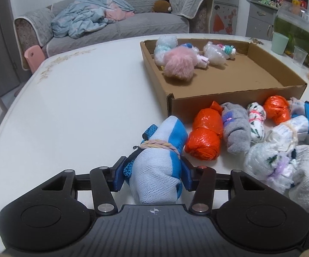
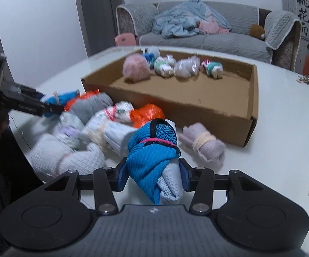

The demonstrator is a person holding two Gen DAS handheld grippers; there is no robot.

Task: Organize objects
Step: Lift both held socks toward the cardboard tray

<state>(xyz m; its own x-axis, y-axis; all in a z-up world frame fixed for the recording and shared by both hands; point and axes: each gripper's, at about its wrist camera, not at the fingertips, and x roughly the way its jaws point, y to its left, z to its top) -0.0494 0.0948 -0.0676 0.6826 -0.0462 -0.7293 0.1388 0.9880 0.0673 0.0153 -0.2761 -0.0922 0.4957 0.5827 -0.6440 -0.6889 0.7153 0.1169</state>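
Left jaws: clamped on the white-and-blue mesh roll (image 1: pixel 158 162), one blue pad pressed into each flank; the left gripper (image 1: pixel 153 174) is low over the near edge of the desk (image 1: pixel 79 107).
Right jaws: closed tight on the blue knit roll (image 2: pixel 152 160), gripped across its middle by the right gripper (image 2: pixel 153 176), with the pale lining bulging out at the near end.
Step in hand: both rolls are judged to be held for carrying to the cardboard box (image 1: pixel 229 98), where a row is already laid along the far wall.
How to do it well: each roll should be lifted clear of the box's near wall before being moved across, and the grip kept firm, since soft cloth can slip from the pads. The open floor in front of the pink fluffy ball (image 1: pixel 179 65) is the space to aim for.
Mesh roll and jaws: the roll is seated deep between the pads, its banded end pointing away towards the box, its blunt end close to the gripper body.
Knit roll and jaws: it is held slightly tilted, the pink band just beyond the pads.
Loose pile: the orange plastic bundle (image 1: pixel 205 135) and grey sock roll (image 1: pixel 235 128) lie on the desk against the box's near wall, just beside the left jaws, and should not be brushed.
Lilac roll: the lilac roll (image 2: pixel 203 143) lies on the desk near the box's near right corner, apart from the right jaws.
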